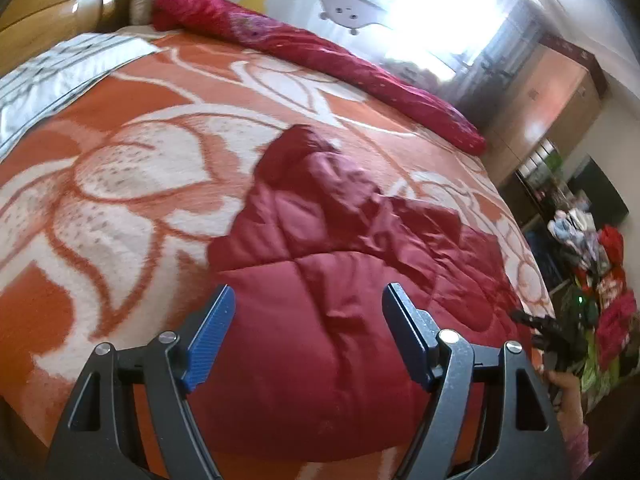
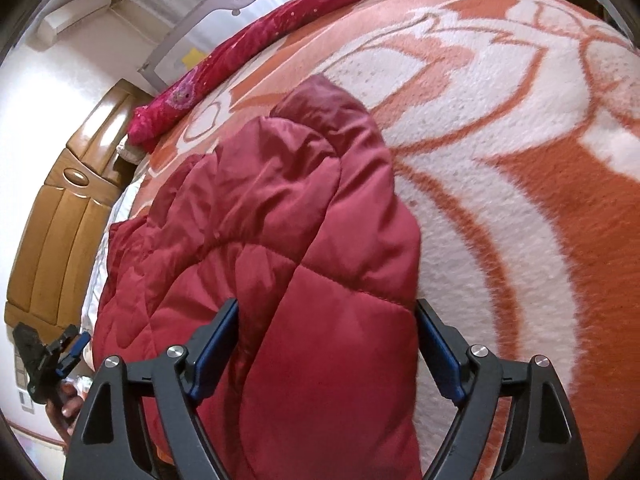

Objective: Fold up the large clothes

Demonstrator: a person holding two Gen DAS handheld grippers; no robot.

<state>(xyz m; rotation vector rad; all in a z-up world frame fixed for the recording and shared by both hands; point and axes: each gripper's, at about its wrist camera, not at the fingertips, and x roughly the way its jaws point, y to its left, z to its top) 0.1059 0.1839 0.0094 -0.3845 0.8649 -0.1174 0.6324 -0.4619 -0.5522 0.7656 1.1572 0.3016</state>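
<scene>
A dark red quilted jacket (image 1: 320, 248) lies crumpled on the bed, with a sleeve or hood end pointing toward the far side. It also fills the middle of the right wrist view (image 2: 280, 220). My left gripper (image 1: 308, 304) is open and empty, hovering above the jacket's near part. My right gripper (image 2: 326, 320) is open and empty, its jaws spread above the jacket's near edge. The right gripper shows at the right edge of the left wrist view (image 1: 536, 328). The left gripper shows at the lower left of the right wrist view (image 2: 72, 344).
The bed is covered by an orange and white flowered blanket (image 1: 140, 168). A rolled magenta quilt (image 1: 320, 48) lies along the far side. A white striped cloth (image 1: 52, 68) lies at the far left. A wooden headboard (image 2: 60, 216) and a pile of clothes (image 1: 592, 272) flank the bed.
</scene>
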